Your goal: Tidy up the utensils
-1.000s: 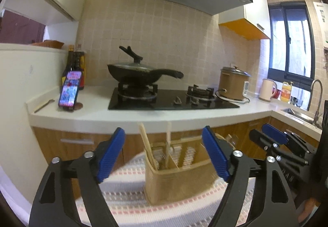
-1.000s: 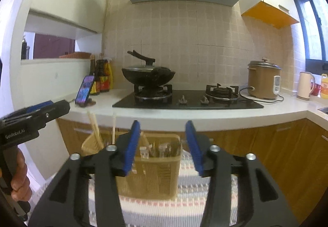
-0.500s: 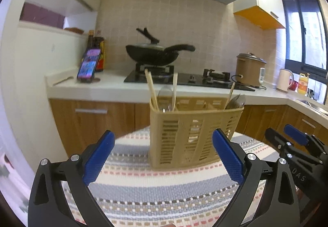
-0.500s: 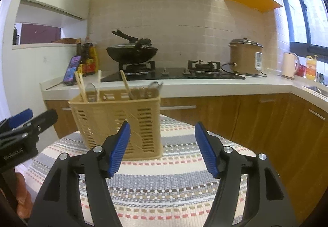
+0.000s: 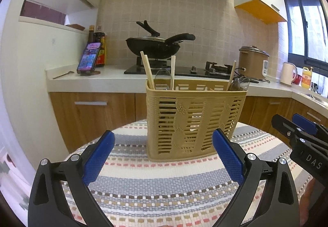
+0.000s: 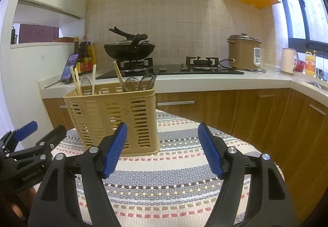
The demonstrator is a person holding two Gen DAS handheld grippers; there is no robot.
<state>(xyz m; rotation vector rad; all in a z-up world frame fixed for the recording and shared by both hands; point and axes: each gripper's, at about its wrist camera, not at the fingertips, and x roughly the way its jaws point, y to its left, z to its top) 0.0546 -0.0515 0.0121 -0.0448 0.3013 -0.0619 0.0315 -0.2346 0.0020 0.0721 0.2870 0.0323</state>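
Note:
A tan slotted utensil basket [image 5: 192, 122] [image 6: 114, 118] stands upright on a round table with a striped woven cloth [image 5: 164, 186] [image 6: 174, 175]. Wooden chopsticks [image 5: 146, 71] [image 6: 74, 80] and clear spoons [image 5: 162, 79] [image 6: 146, 81] stick up out of it. My left gripper [image 5: 162, 155] hangs wide open in front of the basket, nothing between its blue pads. My right gripper [image 6: 163, 145] sits just right of the basket, its jaws opening and empty. Each gripper shows at the edge of the other's view.
Behind the table runs a white kitchen counter [image 5: 114, 81] with a black wok [image 5: 153, 44] on a gas hob, a phone [image 5: 88, 59] leaning by bottles, a rice cooker [image 6: 243, 51] and a kettle [image 6: 288, 61]. Wooden cabinets stand below; a window is at right.
Both grippers have come down from above the basket to table height in front of it. Both sets of jaws have spread wider, the right more than the left.

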